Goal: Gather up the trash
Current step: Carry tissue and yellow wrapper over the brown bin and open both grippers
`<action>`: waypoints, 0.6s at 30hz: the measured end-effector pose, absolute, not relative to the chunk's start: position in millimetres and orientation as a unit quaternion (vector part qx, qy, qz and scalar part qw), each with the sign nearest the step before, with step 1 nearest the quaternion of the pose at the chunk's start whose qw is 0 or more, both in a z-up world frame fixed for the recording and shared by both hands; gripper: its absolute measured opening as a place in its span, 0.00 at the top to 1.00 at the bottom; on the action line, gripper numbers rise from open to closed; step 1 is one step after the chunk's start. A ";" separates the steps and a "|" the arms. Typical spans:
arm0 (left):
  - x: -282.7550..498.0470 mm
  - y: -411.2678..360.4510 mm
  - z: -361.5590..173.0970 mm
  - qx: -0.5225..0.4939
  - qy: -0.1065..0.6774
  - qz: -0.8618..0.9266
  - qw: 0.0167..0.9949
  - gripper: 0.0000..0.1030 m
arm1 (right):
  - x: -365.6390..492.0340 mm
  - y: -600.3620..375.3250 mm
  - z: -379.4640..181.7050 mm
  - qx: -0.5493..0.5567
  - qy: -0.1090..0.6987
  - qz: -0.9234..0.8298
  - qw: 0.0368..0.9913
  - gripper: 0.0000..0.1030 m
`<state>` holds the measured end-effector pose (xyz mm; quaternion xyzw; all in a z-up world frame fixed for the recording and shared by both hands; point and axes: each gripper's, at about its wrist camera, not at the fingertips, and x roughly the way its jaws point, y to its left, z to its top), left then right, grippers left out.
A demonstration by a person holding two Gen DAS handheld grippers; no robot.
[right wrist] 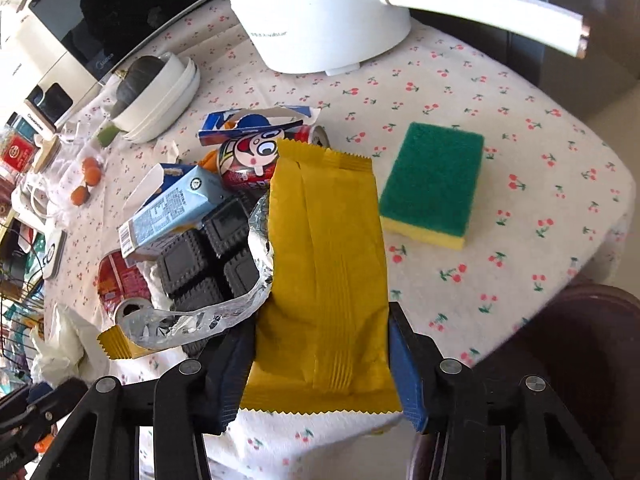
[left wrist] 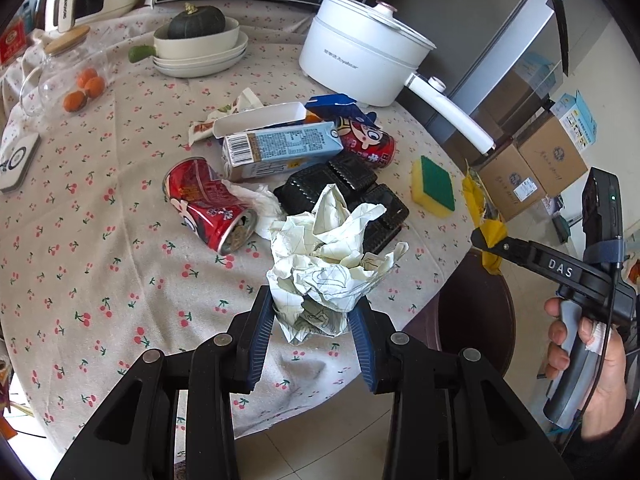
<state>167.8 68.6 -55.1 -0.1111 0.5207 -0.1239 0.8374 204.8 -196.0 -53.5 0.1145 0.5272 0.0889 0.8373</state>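
My left gripper [left wrist: 314, 314] is shut on a crumpled white paper ball [left wrist: 326, 268], held just above the near table edge. My right gripper [right wrist: 324, 364] is shut on a torn yellow snack wrapper [right wrist: 324, 264]; the wrapper also shows in the left wrist view [left wrist: 486, 216] off the table's right edge. A trash pile lies mid-table: two red cans [left wrist: 208, 204] [left wrist: 370, 142], a blue carton [left wrist: 280, 152], a black plastic tray [left wrist: 344, 184], tissue [left wrist: 256, 200].
A green-and-yellow sponge [right wrist: 430, 184] lies right of the pile. A white electric pot [left wrist: 360, 60] with a long handle stands behind. Stacked bowls with a squash [left wrist: 198, 40], a glass jar [left wrist: 60, 76] and appliances sit at the back. A dark chair [right wrist: 580, 344] is below the table's right edge.
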 end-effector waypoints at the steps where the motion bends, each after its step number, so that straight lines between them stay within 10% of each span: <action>1: 164.8 63.4 -53.7 -0.107 0.520 -0.129 0.838 0.62 | 197.5 -200.7 -50.4 0.111 0.527 0.084 0.838 0.47; 18: 123.4 -96.9 -78.9 -0.007 0.538 -0.247 0.806 0.61 | 83.8 -329.3 -54.7 0.114 0.538 -0.007 0.835 0.47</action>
